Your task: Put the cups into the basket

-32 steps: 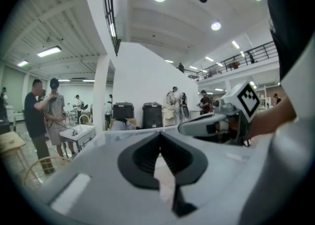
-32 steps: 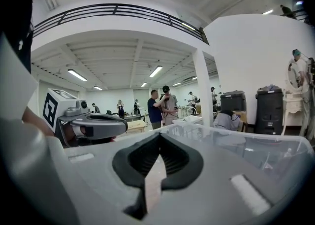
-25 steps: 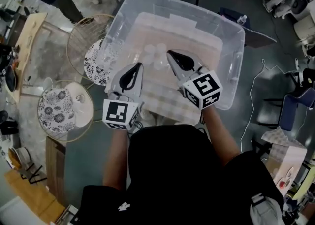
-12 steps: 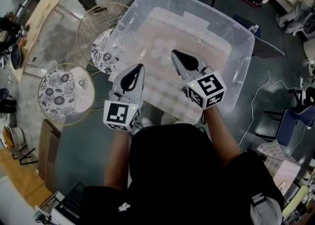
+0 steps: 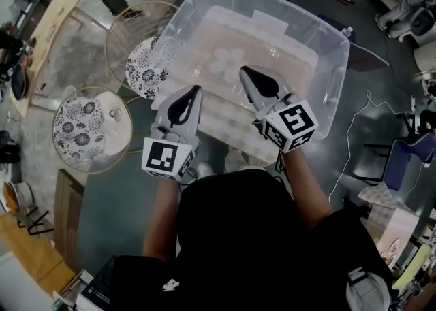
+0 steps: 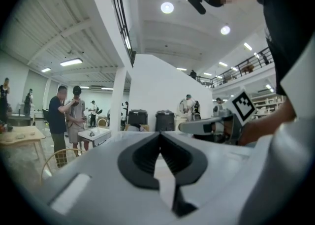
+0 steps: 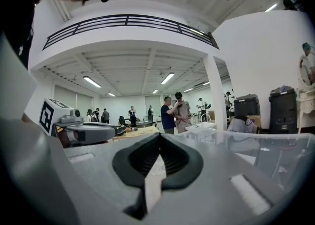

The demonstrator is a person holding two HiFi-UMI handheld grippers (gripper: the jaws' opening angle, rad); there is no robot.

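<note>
Several clear plastic cups (image 5: pixel 225 62) stand clustered on the floor of a big clear plastic bin (image 5: pixel 332 78). Two round wire baskets with flowered liners stand to its left, one farther (image 5: pixel 139 64) and one nearer (image 5: pixel 87 133). My left gripper (image 5: pixel 195 90) is shut and empty, hovering over the bin's near left rim. My right gripper (image 5: pixel 244 71) is shut and empty too, reaching a little farther in, just short of the cups. In the left gripper view the jaws (image 6: pixel 160 134) meet with nothing between them. The right gripper view (image 7: pixel 159 135) shows the same.
A small pale object (image 5: pixel 114 115) lies in the nearer basket. A wooden table (image 5: pixel 37 44) stands at far left, with people beyond it. Chairs, cables and boxes crowd the floor on the right. Each gripper view shows the other gripper alongside.
The head view has shifted, so the bin and baskets sit slightly differently in frame. Both grippers stay shut and almost still over the bin's near side.
</note>
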